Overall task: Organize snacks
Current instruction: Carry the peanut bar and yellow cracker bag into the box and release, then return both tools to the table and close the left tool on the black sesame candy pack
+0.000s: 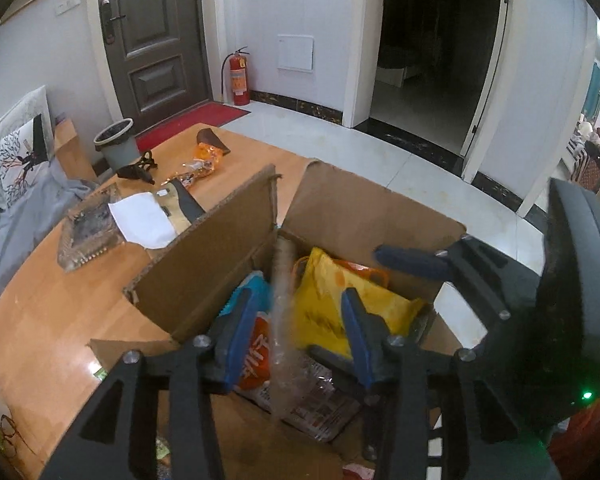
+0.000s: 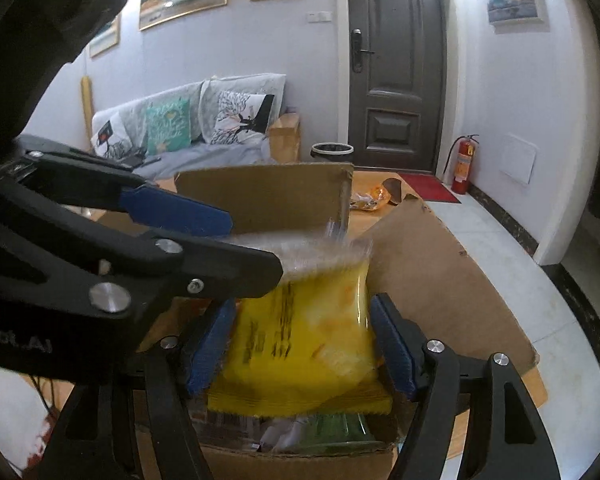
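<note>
Over the open box on the table, our right gripper brackets a yellow bag; its pads flank the sides, though we cannot tell whether they truly pinch. Our left gripper straddles a clear packet standing in the box, jaws parted, not clamped. We judge the bag light, crinkly and slick (contents likely crushable), best taken at the flat sealed edge, gently. Another orange packet lies apart on the table.

Only ".AI" reads, in pale letters on the left claw body; the print on the snack packets below is blurred.
</note>
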`<state>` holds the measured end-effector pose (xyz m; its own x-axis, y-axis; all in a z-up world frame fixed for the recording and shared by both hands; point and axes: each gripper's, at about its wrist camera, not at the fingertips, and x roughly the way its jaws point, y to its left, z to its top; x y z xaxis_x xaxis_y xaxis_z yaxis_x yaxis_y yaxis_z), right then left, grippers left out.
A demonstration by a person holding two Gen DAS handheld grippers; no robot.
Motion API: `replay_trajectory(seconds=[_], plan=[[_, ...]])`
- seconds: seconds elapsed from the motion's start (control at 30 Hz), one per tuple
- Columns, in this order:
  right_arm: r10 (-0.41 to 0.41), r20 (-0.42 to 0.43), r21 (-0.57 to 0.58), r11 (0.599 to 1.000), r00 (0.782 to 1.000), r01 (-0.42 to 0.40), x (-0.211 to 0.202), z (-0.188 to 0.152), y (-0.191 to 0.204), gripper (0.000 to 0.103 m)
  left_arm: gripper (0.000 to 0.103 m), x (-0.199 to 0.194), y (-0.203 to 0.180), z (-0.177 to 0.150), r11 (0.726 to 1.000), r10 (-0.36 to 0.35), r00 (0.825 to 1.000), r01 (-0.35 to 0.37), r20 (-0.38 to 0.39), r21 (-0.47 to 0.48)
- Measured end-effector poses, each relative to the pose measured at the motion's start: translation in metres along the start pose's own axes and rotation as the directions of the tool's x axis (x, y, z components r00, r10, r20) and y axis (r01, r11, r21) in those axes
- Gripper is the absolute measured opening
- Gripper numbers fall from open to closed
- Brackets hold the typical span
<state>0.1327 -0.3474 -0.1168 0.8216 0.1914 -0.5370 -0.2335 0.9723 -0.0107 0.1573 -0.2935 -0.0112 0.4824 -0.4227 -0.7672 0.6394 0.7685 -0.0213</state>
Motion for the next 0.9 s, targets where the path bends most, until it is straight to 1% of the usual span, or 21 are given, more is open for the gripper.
replay_trajectory(seconds=[0.03, 0.17, 0.23, 0.3, 0.47, 0.57, 0.67, 0.77, 0.9], plan=[[-0.003, 0.001, -0.007, 1.000, 1.000, 0.003, -0.001, -0.001, 0.002, 0.079, 0.047, -0.001, 0.003, 0.000, 1.000, 0.000, 1.000, 0.000, 0.004, -0.005], [-0.001, -0.007, -0.009, 1.000, 1.000, 0.001, -0.011, -0.002, 0.005, 0.079, 0.048, -0.008, 0.011, -0.001, 1.000, 0.003, 1.000, -0.002, 0.023, -0.016], [-0.001, -0.008, -0.005, 1.000, 1.000, 0.000, -0.015, -0.004, 0.004, 0.079, 0.053, -0.017, 0.013, -0.004, 1.000, 0.008, 0.999, -0.007, 0.039, -0.019], [0.003, -0.006, -0.003, 1.000, 1.000, -0.003, -0.021, -0.004, 0.005, 0.079, 0.057, -0.028, 0.017, -0.006, 1.000, 0.015, 0.998, -0.013, 0.061, -0.025], [0.013, 0.023, 0.003, 1.000, 1.000, -0.013, -0.042, 0.001, 0.014, 0.079, 0.058, -0.067, 0.036, -0.019, 0.998, 0.045, 0.991, -0.040, 0.128, -0.042], [0.054, 0.062, -0.005, 0.999, 0.997, -0.054, -0.060, 0.010, 0.030, 0.079, 0.059, -0.098, 0.051, -0.032, 0.995, 0.085, 0.984, -0.076, 0.159, -0.061], [0.105, 0.109, -0.029, 0.994, 0.989, -0.102, -0.081, 0.021, 0.053, 0.079, 0.061, -0.127, 0.072, -0.050, 0.988, 0.133, 0.975, -0.118, 0.178, -0.095], [0.170, 0.143, -0.057, 0.985, 0.975, -0.163, -0.095, 0.030, 0.081, 0.079, 0.063, -0.152, 0.095, -0.072, 0.977, 0.192, 0.964, -0.169, 0.185, -0.132], [0.266, 0.147, -0.102, 0.962, 0.953, -0.253, -0.101, 0.035, 0.123, 0.079, 0.063, -0.174, 0.126, -0.109, 0.955, 0.263, 0.948, -0.230, 0.177, -0.185]])
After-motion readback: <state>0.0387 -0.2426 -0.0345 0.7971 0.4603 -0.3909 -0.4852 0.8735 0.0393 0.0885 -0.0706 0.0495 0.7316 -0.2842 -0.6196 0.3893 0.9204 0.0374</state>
